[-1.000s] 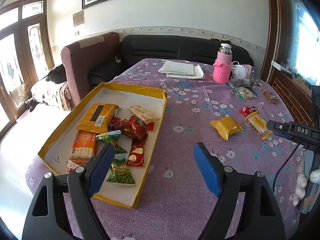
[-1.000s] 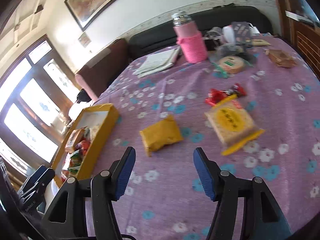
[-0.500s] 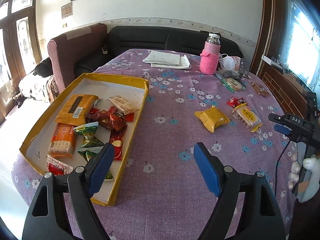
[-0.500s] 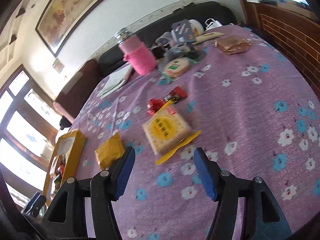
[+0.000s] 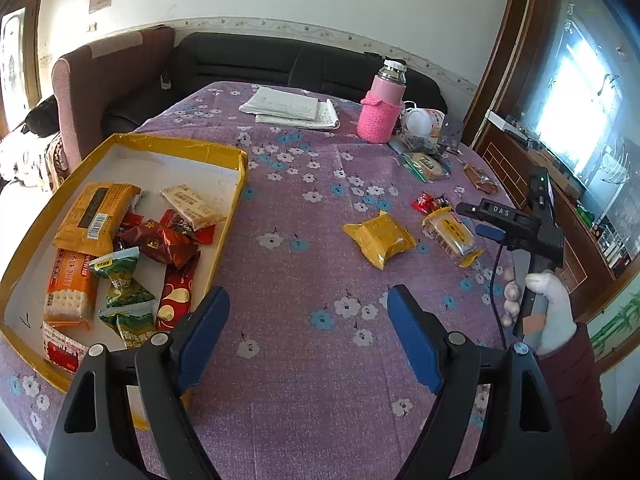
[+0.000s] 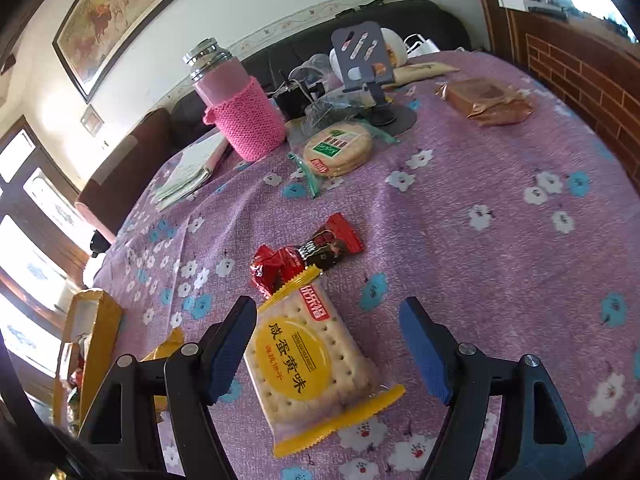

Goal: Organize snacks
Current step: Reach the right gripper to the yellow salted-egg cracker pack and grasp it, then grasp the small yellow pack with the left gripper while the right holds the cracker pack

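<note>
The cracker packet [image 6: 310, 364], clear film with yellow crimped ends and a round yellow label, is seen lying flat on the purple flowered tablecloth [image 6: 480, 240], between the blue pads of the right gripper [image 6: 328, 354]. Those jaws have just been opening and stand apart; the left-hand pad is close beside the packet's edge, the other well clear, and nothing is pressed yet. The step in hand is judged to be the pick of this packet for the yellow cardboard tray [image 5: 132, 142]. A good grip would be taken across the packet's short width, on the biscuit stack itself and not on the crimped ends, which would likely fold and slip. The gripper should be shifted so the packet sits midway between the pads, lowered until the tips reach the cloth, then closed gently, since crackers break under a hard squeeze. A red candy wrapper [image 6: 306, 254] touches the packet's far end and could be dragged along; it is best left outside the pads. A yellow snack pouch [image 5: 378, 236] lies just beside, toward the tray, and should be lifted over on the carry. The tray already holds assorted packets; bare floor is seen at its far end. The left gripper [image 5: 308, 336] hangs open and empty above the cloth beside the tray.
</note>
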The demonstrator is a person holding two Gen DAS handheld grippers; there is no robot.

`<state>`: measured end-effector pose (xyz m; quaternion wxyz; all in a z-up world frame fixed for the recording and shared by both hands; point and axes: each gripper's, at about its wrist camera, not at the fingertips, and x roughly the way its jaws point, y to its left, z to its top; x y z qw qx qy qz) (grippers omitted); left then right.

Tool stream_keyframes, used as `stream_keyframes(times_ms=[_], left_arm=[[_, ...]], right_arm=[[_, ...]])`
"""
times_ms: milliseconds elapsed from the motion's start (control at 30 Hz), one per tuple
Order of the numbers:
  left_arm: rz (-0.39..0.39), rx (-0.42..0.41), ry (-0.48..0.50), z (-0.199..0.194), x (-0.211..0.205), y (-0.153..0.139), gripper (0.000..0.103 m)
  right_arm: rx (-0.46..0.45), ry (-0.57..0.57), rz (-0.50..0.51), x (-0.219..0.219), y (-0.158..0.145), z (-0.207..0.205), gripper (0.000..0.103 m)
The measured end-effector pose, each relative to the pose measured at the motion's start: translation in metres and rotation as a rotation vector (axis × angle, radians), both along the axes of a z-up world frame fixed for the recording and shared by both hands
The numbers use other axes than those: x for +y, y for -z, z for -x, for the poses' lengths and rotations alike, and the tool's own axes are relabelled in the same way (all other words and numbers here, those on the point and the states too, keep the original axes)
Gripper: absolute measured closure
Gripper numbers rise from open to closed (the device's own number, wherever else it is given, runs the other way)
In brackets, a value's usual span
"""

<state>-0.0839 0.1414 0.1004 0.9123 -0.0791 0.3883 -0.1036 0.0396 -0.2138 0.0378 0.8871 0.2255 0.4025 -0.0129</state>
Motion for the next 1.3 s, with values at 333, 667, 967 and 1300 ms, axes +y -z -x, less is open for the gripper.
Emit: stream_keyframes(times_ms=[333,667,967,1300], left_arm=[[0.017,0.135,0.170,-0.092,-0.045,0.005,0.022],[0.065,0.243,0.252,-0.177,-0.109,0.061,0.022],[-0.195,0.195,0.453,-0.154,-0.151,0.079,0.022],[-0.285,0.119,0.395,-0.142,-0.157,0.078,0.057]], right_arm=[[0.052,-0.205,0.208,0.059,0.011,-0.002,0.014],[0.121,-0.163,0.290,0.062,0.013,-0.013,0.031],[0.130,-0.175,0.242,0.055,0.014,-0.009,0.030],[0.108,-0.162,0.228,0.053,0.014,-0.005,0.031]])
